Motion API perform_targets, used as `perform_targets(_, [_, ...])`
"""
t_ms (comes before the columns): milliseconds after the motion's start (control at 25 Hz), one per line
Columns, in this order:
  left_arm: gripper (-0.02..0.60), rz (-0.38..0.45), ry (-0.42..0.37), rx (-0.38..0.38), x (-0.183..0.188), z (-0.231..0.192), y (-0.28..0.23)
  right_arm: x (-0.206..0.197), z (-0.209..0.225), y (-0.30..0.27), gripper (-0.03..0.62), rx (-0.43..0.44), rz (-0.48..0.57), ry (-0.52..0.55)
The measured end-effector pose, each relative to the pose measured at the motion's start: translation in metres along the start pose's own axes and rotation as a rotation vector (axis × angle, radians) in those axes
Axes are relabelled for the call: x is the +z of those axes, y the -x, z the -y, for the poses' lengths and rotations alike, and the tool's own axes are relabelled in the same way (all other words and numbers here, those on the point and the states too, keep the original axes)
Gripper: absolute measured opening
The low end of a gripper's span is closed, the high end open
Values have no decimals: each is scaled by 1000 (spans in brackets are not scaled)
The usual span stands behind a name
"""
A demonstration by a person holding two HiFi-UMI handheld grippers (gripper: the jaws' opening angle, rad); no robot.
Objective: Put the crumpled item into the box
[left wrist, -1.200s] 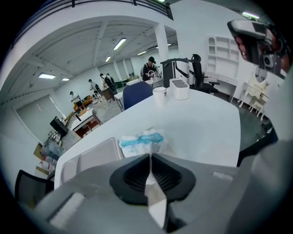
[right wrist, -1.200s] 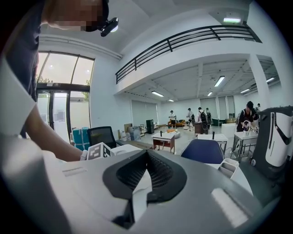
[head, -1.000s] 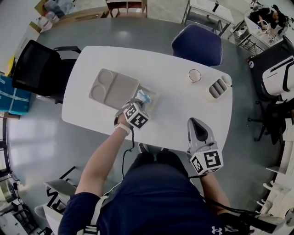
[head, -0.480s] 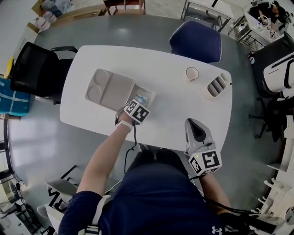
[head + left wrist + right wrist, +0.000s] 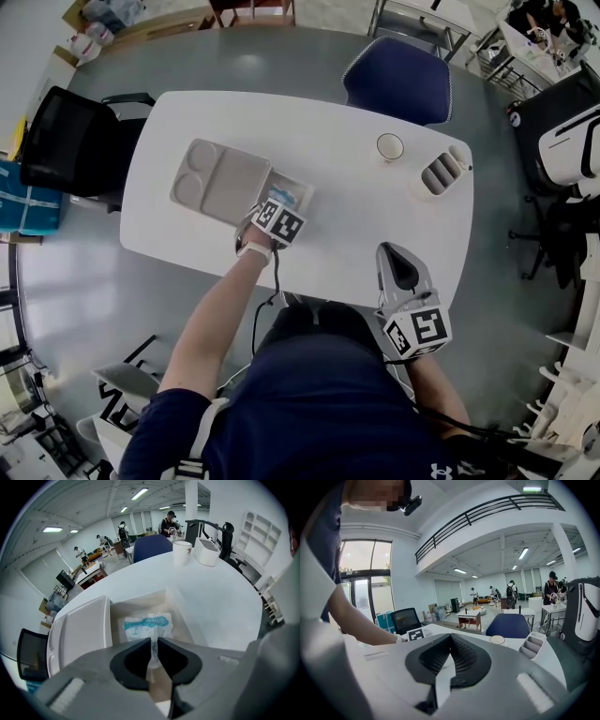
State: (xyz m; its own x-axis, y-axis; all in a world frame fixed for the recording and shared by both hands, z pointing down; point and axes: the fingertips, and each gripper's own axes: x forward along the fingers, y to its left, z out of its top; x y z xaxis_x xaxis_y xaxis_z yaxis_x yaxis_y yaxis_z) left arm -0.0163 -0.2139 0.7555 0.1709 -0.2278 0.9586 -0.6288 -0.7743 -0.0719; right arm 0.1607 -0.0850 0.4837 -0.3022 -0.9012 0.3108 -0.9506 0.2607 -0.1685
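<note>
The crumpled item (image 5: 147,625), a white wrapper with teal print, lies inside the open box (image 5: 140,603) next to the grey tray (image 5: 79,630). My left gripper (image 5: 153,648) hovers just over the box's near end. Its jaws are opening, a narrow gap shows, and a thin tail of the wrapper stands between them. From the head view the left gripper (image 5: 280,208) covers the near part of the box (image 5: 302,185), and the wrapper (image 5: 289,198) shows beyond it. My right gripper (image 5: 390,251) is shut and empty over the table's front right; the right gripper (image 5: 450,638) holds nothing.
A compartment tray (image 5: 220,181) lies left of the box. A paper cup (image 5: 390,146) and a white desk organizer (image 5: 441,173) stand at the back right. A blue chair (image 5: 398,84) is behind the table, a black chair (image 5: 66,141) at its left.
The left gripper has shifted slightly up and left in the head view, staying over the box. The right gripper has barely moved.
</note>
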Motion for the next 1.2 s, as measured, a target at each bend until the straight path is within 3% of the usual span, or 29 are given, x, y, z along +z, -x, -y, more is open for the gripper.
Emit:
perform_targets(280, [160, 33, 35, -26, -1, 9, 5, 4, 1, 3, 2, -2, 13, 6])
perform_targets(560, [179, 137, 105, -38, -1, 13, 37, 12, -2, 3, 2, 16, 32, 17])
perform_targets(880, [179, 327, 230, -13, -11, -11, 103, 25, -6, -6, 2, 36, 56, 46])
perform_targets(960, [179, 394, 260, 8, -14, -23, 126, 30, -9, -9, 2, 43, 67, 61])
perform_targets(1080, [174, 558, 309, 52, -9, -35, 174, 38, -10, -11, 2, 56, 81, 88])
perform_targets(1200, [125, 727, 318, 100, -1, -40, 226, 47, -9, -15, 2, 67, 98, 109])
